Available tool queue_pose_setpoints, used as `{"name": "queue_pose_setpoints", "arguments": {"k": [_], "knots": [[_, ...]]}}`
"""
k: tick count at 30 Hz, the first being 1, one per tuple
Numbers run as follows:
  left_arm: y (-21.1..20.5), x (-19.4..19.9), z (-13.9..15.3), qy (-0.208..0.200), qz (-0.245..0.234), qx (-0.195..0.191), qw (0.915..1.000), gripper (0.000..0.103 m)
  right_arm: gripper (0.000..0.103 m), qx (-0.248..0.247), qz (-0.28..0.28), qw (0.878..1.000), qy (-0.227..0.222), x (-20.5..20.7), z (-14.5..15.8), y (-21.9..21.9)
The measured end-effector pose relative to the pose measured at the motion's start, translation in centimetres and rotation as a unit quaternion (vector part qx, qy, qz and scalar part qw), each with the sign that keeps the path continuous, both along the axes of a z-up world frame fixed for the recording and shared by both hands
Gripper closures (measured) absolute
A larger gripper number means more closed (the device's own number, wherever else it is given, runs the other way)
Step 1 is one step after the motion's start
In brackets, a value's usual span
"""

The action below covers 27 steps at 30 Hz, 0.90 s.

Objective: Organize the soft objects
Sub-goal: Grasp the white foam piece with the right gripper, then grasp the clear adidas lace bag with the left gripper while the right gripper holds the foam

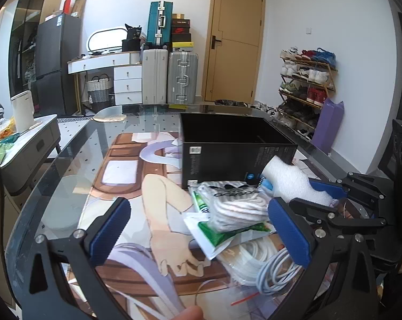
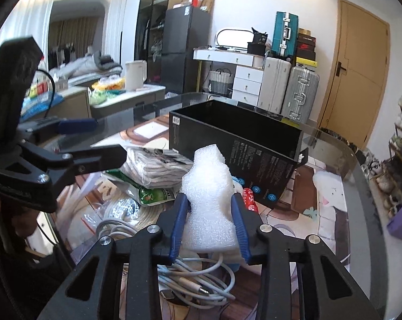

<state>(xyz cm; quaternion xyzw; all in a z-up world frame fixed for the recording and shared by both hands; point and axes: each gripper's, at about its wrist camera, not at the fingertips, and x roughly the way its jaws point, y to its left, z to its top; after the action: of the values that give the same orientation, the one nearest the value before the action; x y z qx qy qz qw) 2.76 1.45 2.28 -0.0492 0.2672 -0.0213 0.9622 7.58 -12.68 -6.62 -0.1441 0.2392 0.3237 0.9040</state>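
Observation:
My right gripper is shut on a white foam piece and holds it above the pile, in front of the open black box. The foam piece also shows in the left wrist view, with the right gripper behind it. My left gripper is open and empty, low over the table mat, left of the pile. The pile holds a bagged pack of white socks, a green and white packet and coiled white cables.
The black box stands on a glass table with a printed mat. A white plush lies right of the box. A side cabinet with a kettle stands to the left. Suitcases, a door and a shoe rack are behind.

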Motion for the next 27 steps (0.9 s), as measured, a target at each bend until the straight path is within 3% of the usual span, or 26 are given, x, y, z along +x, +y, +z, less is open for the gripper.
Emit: {"name": "queue_pose_setpoints", "arguments": {"k": [9, 18, 22, 26, 27], "knots": [[-2.7, 2.3, -0.2, 0.039, -0.010, 0.038, 0.9985, 0.000, 0.068, 0.032, -0.026, 0.999, -0.006, -0.3, 0.7, -2.0], [-3.1, 5.2, -0.8, 0.100, -0.007, 0.024, 0.9946, 0.000, 0.068, 0.042, -0.037, 0.998, -0.004, -0.1, 0.9, -2.7], [-3.4, 5.9, -1.0, 0.117, -0.006, 0.040, 0.9924, 0.002, 0.068, 0.044, -0.036, 0.998, -0.002, -0.1, 0.9, -2.7], [-3.7, 6.3, -1.4, 0.133, -0.021, 0.038, 0.9901, 0.022, 0.068, 0.043, -0.036, 0.998, -0.003, -0.1, 0.9, -2.6], [-3.7, 6.3, -1.6, 0.138, -0.027, 0.033, 0.9895, 0.032, 0.068, 0.043, -0.036, 0.998, -0.003, -0.1, 0.9, -2.6]]}}
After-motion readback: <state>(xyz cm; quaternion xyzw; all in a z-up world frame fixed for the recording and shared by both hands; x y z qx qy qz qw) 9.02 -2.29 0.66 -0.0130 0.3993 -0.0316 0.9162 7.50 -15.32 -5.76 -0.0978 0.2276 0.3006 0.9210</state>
